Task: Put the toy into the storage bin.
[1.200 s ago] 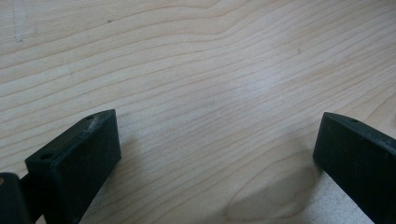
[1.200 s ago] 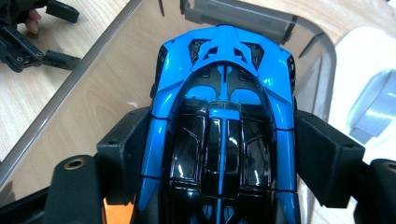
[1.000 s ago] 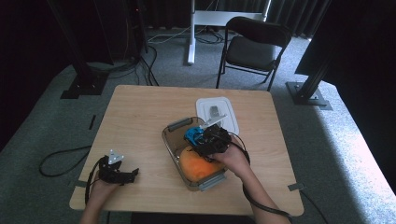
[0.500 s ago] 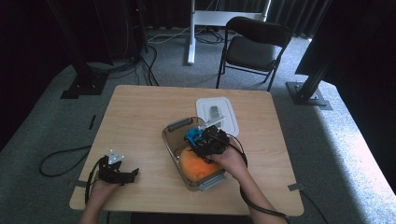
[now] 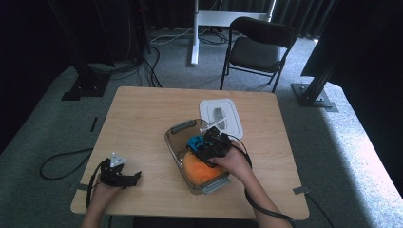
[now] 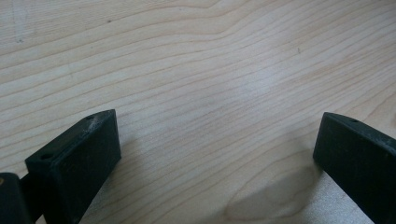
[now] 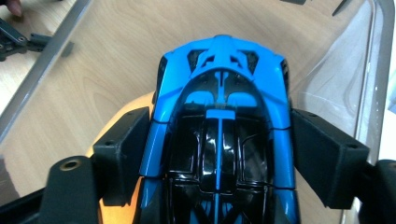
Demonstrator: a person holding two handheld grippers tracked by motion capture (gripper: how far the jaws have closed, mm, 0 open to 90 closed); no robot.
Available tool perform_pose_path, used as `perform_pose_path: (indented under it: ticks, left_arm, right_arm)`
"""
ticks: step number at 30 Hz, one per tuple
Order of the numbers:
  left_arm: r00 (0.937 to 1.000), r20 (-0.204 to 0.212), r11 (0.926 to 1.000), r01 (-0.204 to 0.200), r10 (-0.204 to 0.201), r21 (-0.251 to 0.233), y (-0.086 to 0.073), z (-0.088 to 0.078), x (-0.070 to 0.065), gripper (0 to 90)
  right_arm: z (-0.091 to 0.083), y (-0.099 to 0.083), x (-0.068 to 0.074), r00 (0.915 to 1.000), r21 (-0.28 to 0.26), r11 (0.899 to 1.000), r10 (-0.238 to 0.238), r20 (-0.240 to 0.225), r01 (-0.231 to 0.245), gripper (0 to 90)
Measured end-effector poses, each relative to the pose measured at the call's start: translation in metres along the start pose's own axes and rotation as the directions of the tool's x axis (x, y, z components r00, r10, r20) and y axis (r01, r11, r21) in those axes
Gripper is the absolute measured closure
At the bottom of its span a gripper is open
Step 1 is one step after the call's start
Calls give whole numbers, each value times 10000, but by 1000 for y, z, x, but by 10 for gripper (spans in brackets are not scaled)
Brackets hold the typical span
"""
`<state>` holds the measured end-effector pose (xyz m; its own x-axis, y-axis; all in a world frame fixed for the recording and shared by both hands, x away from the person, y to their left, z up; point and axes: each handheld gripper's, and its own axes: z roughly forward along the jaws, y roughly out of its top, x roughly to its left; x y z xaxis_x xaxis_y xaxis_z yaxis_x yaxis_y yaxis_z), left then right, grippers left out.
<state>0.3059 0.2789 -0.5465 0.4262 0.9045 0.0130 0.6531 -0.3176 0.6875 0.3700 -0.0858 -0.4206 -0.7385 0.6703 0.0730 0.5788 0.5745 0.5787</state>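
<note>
My right hand-held gripper (image 7: 217,154) has its jaws against both sides of a blue and black toy car (image 7: 219,116), having just eased slightly wider. The car sits over a clear box (image 5: 177,142) near the middle of the counter (image 5: 142,114), above an orange thing (image 5: 199,171) inside it. A white lid (image 5: 233,118) lies beside the box toward the far edge. My left hand-held gripper (image 5: 124,176) rests near the near left corner, jaws apart over bare wood.

Grippers: I count two, the left gripper (image 5: 119,175) and the right gripper (image 5: 205,144).
Toy cars: one, the blue toy car (image 7: 219,126).
Orange objects: one orange round object (image 5: 202,169).
Containers: one clear container (image 5: 176,142).
Lids: one white lid (image 5: 232,116).
Tables: one wooden table (image 5: 147,109).
Chairs: one black chair (image 5: 254,47).
</note>
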Motion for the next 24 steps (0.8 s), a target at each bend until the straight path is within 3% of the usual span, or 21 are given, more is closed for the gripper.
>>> perform_pose_path:
  ticks: [2, 8, 12, 14, 16, 19, 22, 24]
  left_arm:
    - [10000, 3, 10000, -7, 7, -1, 0, 0, 0, 11]
    - [10000, 11, 10000, -18, 18, 2, 0, 0, 0, 11]
    - [10000, 10, 10000, -16, 16, 3, 0, 0, 0, 11]
    - [10000, 7, 10000, -19, 19, 4, 0, 0, 0, 11]
    - [10000, 7, 10000, -19, 19, 4, 0, 0, 0, 11]
    - [10000, 5, 10000, -15, 15, 5, 0, 0, 0, 11]
    - [10000, 3, 10000, -15, 15, 5, 0, 0, 0, 11]
    - [10000, 3, 10000, -15, 15, 5, 0, 0, 0, 11]
  right_arm:
    - [-3, 0, -1, 9999, -315, 9994, 150, -26, -151, 245]
    - [-5, -1, -3, 9992, -400, 9986, 334, -205, -342, 175]
    - [-12, -2, -5, 9990, -769, 9962, 409, -150, -420, 146]
    - [-16, -3, -8, 9984, -961, 9942, 443, -340, -474, 116]
    - [-20, -4, -12, 9976, -1170, 9908, 659, -196, -678, 117]
    - [-25, -7, -18, 9985, -1522, 9869, 543, 43, -530, 133]
    - [-28, -10, -26, 9983, -1632, 9852, 465, -355, -517, 135]
    - [-29, -11, -28, 9980, -1690, 9839, 523, -351, -575, 135]
